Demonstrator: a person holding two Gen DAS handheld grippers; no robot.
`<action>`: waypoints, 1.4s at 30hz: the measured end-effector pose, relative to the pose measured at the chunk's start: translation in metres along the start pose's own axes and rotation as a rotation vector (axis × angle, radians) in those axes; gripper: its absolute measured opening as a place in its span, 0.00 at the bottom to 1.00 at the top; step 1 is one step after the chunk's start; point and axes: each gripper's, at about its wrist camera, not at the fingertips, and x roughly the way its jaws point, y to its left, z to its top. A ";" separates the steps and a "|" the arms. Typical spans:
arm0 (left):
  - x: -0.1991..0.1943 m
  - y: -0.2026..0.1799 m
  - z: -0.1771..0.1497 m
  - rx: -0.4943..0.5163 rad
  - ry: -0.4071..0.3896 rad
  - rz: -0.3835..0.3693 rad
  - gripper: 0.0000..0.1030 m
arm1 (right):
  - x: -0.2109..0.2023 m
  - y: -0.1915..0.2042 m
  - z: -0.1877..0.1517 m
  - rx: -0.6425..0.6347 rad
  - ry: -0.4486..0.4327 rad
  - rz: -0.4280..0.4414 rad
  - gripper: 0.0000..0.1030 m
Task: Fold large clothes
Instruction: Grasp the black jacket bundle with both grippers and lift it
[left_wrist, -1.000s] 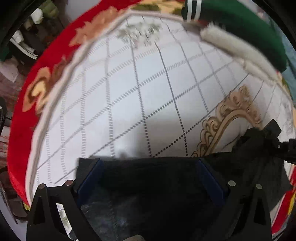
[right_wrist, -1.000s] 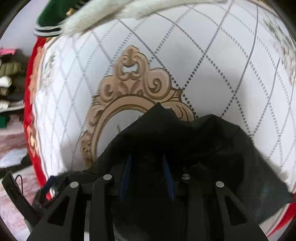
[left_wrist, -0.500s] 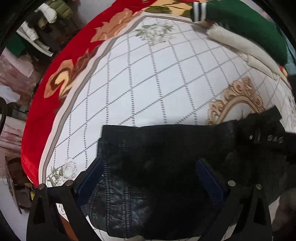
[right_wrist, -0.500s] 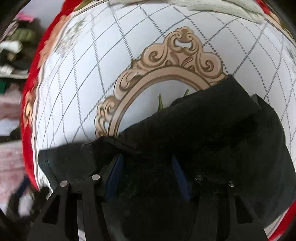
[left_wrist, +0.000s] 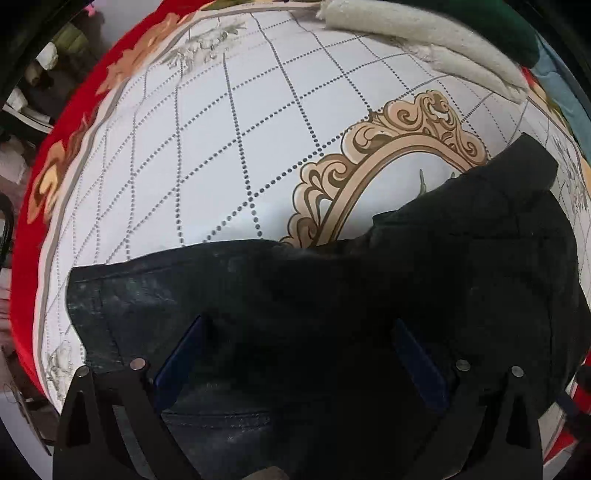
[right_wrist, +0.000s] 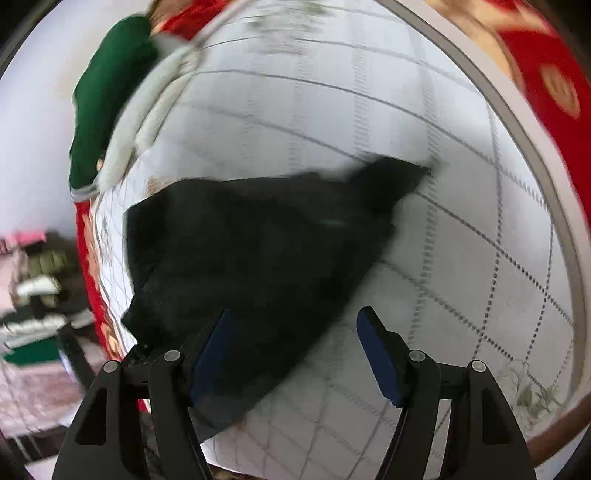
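Garment under inspection: a black jacket (left_wrist: 332, 295) lying on a bedspread (left_wrist: 258, 129) with a white dotted-lattice field, a gold scroll medallion (left_wrist: 388, 147) and a red floral border (left_wrist: 66, 147).

Left wrist view: the left gripper (left_wrist: 299, 350) has its jaws spread wide, blue pads (left_wrist: 177, 354) standing apart over the jacket with dark cloth filling the space between them; whether they touch the fabric cannot be told. The jacket covers the near part of the surface and overlaps the lower part of the medallion. A cream fleece item (left_wrist: 424, 48) lies along the far edge, a dark green garment (left_wrist: 480, 26) behind it.

Right wrist view, blurred: the right gripper (right_wrist: 295, 332) is spread, holding nothing. Its left pad (right_wrist: 214, 343) stands over the jacket's (right_wrist: 258, 251) near edge; the right pad is over bare bedspread (right_wrist: 461, 258). The jacket lies bunched toward the surface's left edge, one corner pointing toward the middle. The green garment (right_wrist: 103, 92) and cream item (right_wrist: 147, 103) sit at the far-left corner. Stacked clothing (right_wrist: 37, 288) is visible beyond the left edge.
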 end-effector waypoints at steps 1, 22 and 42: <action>0.000 -0.002 0.000 0.013 -0.007 0.007 1.00 | 0.009 -0.010 0.004 0.023 0.007 0.053 0.70; 0.014 0.001 0.007 -0.053 0.008 -0.044 1.00 | 0.033 0.112 0.011 -0.216 -0.057 0.306 0.21; -0.114 0.280 -0.132 -0.464 -0.128 -0.047 0.99 | 0.079 0.377 -0.254 -1.289 -0.109 -0.228 0.21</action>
